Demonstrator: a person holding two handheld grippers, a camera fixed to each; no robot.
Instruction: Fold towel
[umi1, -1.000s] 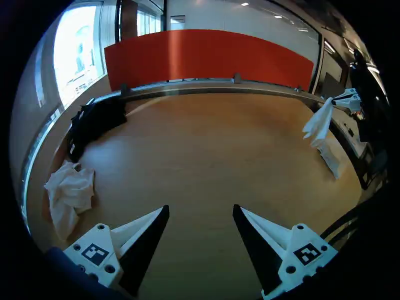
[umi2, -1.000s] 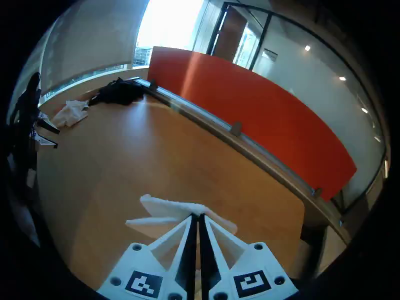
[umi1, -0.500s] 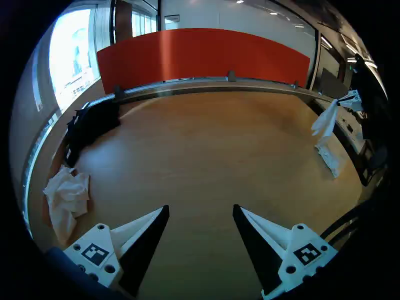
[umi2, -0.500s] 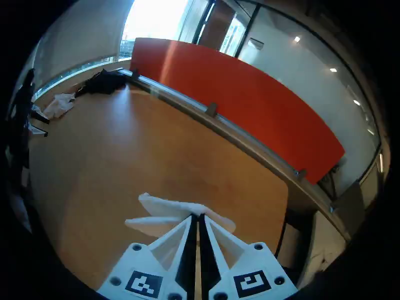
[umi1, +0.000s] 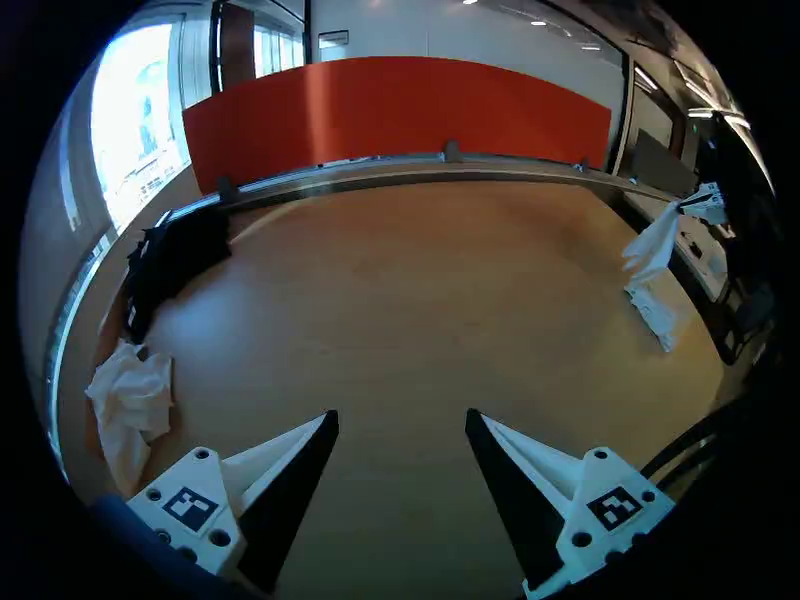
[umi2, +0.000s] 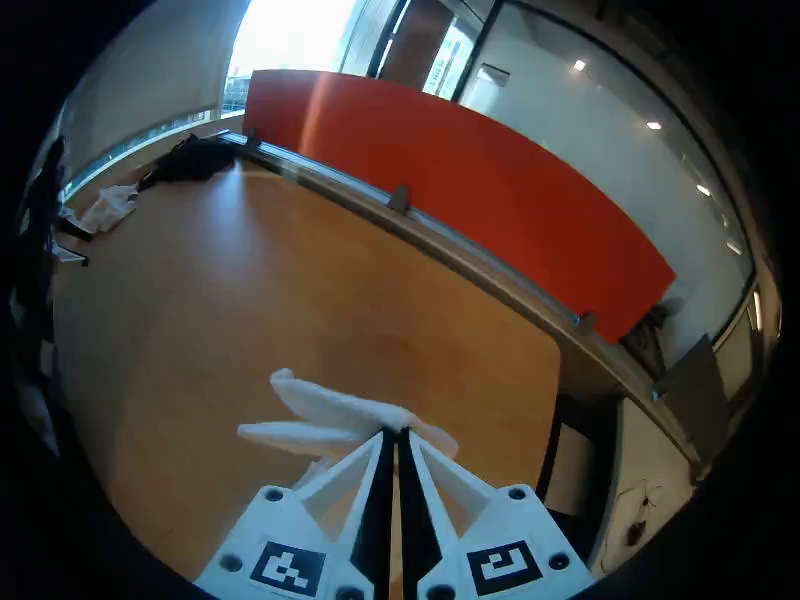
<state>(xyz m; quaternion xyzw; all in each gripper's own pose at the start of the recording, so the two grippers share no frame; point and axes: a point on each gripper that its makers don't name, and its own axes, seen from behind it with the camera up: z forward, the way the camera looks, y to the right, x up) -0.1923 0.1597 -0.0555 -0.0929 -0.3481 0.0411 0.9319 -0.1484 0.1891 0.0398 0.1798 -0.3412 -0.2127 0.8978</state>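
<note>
right tool (umi2: 397, 435) is clenched on a white towel (umi2: 335, 415), both fingers pressed together with folds of cloth fanning out past the tips, above the wooden tabletop (umi2: 250, 300). in the left gripper view that towel hangs from the raised tool at the tabletop's far right end, its lower part trailing on the wood. left tool (umi1: 400, 430) is released, fingers spread wide and empty, low over bare wood. farther off to its left lie a crumpled white cloth (umi1: 130, 395) and, beyond it, a heap of black fabric (umi1: 175, 255); a red divider panel (umi1: 400, 110) closes the back edge.

the step looks like lifting the towel to lay it out. to do it well, keep the pinch firm, carry the cloth to the open middle, and bring the free tool to a second corner so it spreads flat before any fold.

against a second ago, both grips are unchanged; the right gripper view has swung to show more of the tabletop's end.
</note>
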